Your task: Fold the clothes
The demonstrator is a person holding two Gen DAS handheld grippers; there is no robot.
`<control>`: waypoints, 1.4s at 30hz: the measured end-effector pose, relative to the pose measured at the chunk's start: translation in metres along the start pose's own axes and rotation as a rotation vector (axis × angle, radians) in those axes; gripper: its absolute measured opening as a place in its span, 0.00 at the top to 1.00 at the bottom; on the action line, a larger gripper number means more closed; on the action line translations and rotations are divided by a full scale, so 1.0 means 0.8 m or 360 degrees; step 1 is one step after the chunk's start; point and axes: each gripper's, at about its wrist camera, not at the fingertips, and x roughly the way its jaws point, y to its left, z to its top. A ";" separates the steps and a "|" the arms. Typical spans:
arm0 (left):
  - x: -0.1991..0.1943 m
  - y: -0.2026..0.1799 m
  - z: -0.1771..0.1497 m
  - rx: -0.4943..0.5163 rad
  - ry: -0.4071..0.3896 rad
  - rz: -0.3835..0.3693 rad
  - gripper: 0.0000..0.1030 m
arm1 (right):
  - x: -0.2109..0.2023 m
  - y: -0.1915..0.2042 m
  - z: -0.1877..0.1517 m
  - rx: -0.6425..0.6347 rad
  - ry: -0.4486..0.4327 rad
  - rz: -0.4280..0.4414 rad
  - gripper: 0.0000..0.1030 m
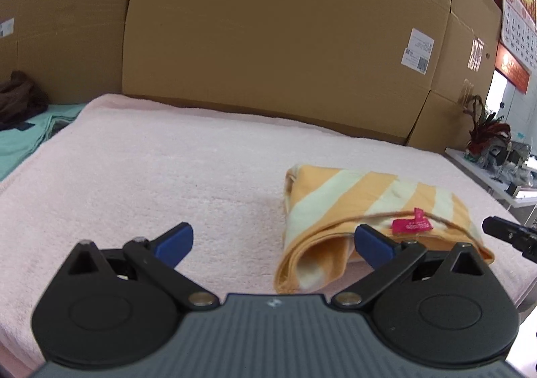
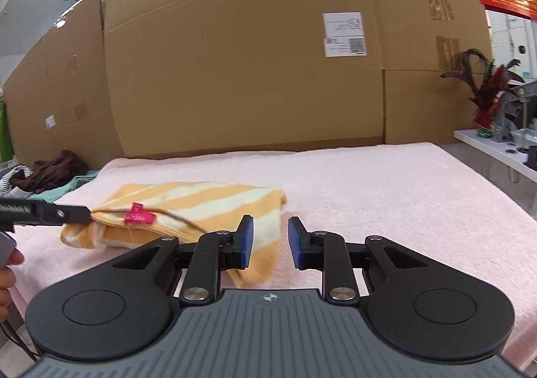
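Cardboard boxes (image 2: 241, 76) behind — calendar (image 1: 518, 5), red-leaved plant (image 2: 486, 92) to the right

The pink towel (image 2: 386, 183) lies bare to the right of and behind the folded striped cloth (image 2: 201, 196), and bare again on the cloth's left side in the left wrist view, so there is open room all round it. Cardboard boxes (image 2: 251, 59) wall off the far edge. A clothes pile (image 2: 50, 173) crowds the far left corner, and a white shelf (image 2: 496, 149) with a plant (image 2: 486, 92) stands off the right edge.
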 end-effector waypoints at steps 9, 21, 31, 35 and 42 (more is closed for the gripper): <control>-0.008 0.030 0.026 -0.0012 0.0001 -0.0181 0.01 | 0.015 0.002 -0.005 -0.0096 0.0104 0.0042 0.78; 0.046 0.030 0.034 -0.0142 0.0148 -0.0190 0.01 | 0.029 0.029 -0.002 -0.0062 -0.0006 0.0079 0.68; 0.050 0.024 0.030 -0.0012 0.0250 -0.0388 0.05 | 0.018 -0.013 0.015 0.0049 0.0137 0.0103 0.64; 0.054 0.031 0.038 -0.0090 0.0263 -0.0506 0.05 | 0.029 -0.043 0.026 0.0271 0.0294 0.0121 0.63; 0.067 0.034 0.033 -0.0221 0.0302 -0.0570 0.02 | 0.056 -0.054 0.035 0.0410 0.0443 0.0173 0.51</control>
